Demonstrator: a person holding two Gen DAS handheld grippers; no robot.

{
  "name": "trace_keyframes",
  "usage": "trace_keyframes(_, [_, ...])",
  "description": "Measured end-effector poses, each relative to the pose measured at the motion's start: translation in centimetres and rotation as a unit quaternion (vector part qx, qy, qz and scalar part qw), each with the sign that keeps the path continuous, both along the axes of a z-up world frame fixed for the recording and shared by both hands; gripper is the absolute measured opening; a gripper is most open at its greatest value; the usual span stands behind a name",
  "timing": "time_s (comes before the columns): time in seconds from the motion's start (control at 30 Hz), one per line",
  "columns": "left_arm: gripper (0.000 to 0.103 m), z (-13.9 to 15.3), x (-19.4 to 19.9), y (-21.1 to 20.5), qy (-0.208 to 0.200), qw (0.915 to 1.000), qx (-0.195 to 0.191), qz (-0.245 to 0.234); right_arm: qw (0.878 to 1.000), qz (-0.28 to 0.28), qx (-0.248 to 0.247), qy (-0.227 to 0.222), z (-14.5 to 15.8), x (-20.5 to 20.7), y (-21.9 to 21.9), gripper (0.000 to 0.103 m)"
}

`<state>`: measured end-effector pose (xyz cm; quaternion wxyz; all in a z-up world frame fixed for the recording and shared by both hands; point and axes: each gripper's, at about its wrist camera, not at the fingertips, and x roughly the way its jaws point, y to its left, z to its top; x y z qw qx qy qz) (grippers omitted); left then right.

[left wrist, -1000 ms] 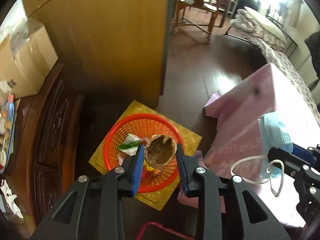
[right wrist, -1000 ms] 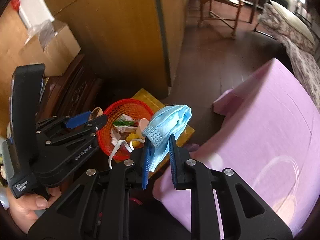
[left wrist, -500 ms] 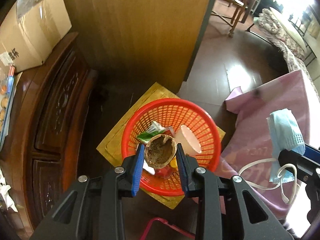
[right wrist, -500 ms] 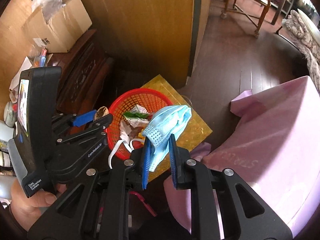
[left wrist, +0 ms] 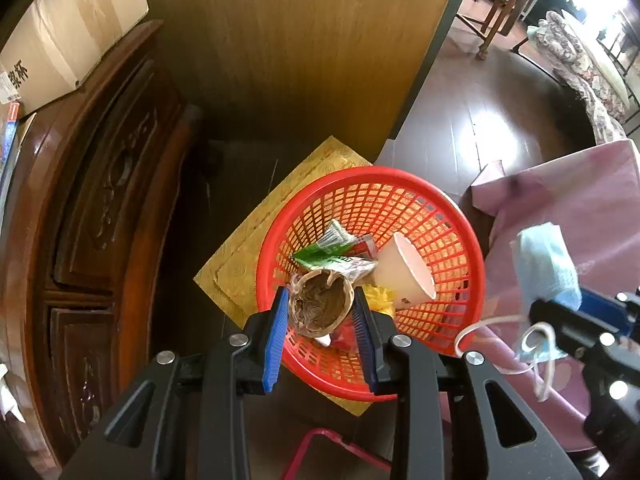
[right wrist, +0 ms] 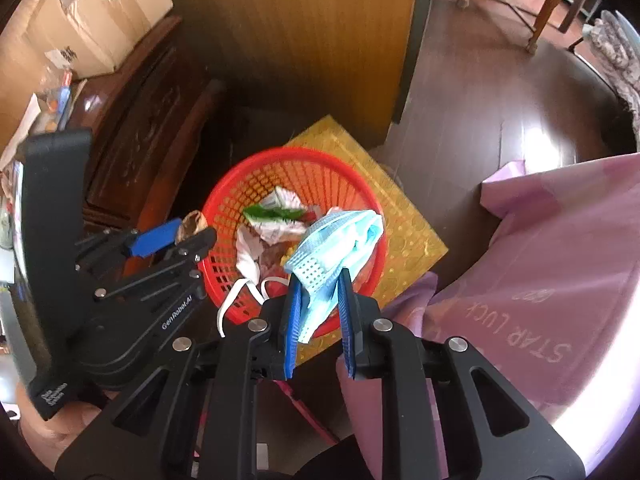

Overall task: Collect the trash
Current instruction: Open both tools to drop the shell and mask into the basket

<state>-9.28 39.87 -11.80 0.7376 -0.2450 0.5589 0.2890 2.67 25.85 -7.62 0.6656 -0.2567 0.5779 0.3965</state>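
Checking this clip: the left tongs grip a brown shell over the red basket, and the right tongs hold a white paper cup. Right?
Not quite. The right tongs hold a blue face mask, as the right wrist view shows; the white paper cup already lies in the red basket. The left tongs do grip the brown shell.

basket point(left wrist: 460, 216): bright red, open lattice
mat point(left wrist: 240, 264) under it: gold-yellow, embossed medallions
face mask point(right wrist: 340, 248): pale blue, dotted edge, white ear loops
paper cup point(left wrist: 408, 276): plain white
shell point(left wrist: 320, 306): brown, fibrous inside
wrapper point(left wrist: 328, 254): green and white
tablecloth point(right wrist: 560, 280), right: pink
gripper pads point(left wrist: 276, 336): blue
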Motion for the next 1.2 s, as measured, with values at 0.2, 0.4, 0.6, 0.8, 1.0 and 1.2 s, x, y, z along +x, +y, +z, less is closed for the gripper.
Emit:
trace_keyframes(0.2, [0.033, -1.2, -0.1, 0.6, 0.009, 0.9999, -0.007, 0.01, 1.0, 0.011, -0.014, 0.006, -2.1, -0.7, 0.9, 0.023])
trace_keyframes(0.4, [0.071, -0.9, -0.5, 1.0, 0.018, 0.9995, 0.009, 0.024, 1.0, 0.002, 0.025, -0.004, -1.3, -0.3, 0.4, 0.06])
trace_keyframes(0.6, [0.075, -0.2, -1.2, 1.4, 0.016, 0.9991, 0.003, 0.038, 1.0, 0.0, 0.023, -0.006, -0.6, -0.4, 0.1, 0.06])
trace_keyframes(0.8, [0.08, 0.9, -2.3, 1.1, 0.022, 0.998, 0.016, 0.057, 1.0, 0.001, 0.017, 0.003, 0.2, -0.9, -0.8, 0.06])
trace_keyframes(1.0, [0.081, 1.9, -3.2, 0.5, 0.023, 0.9979, 0.015, 0.059, 1.0, -0.003, 0.006, -0.01, 1.1, -1.3, -1.9, 0.06])
trace_keyframes(1.2, [0.081, 3.3, -3.9, 0.2, 0.017, 0.9979, 0.015, 0.06, 1.0, -0.006, 0.014, -0.017, 2.3, -1.3, -2.6, 0.06])
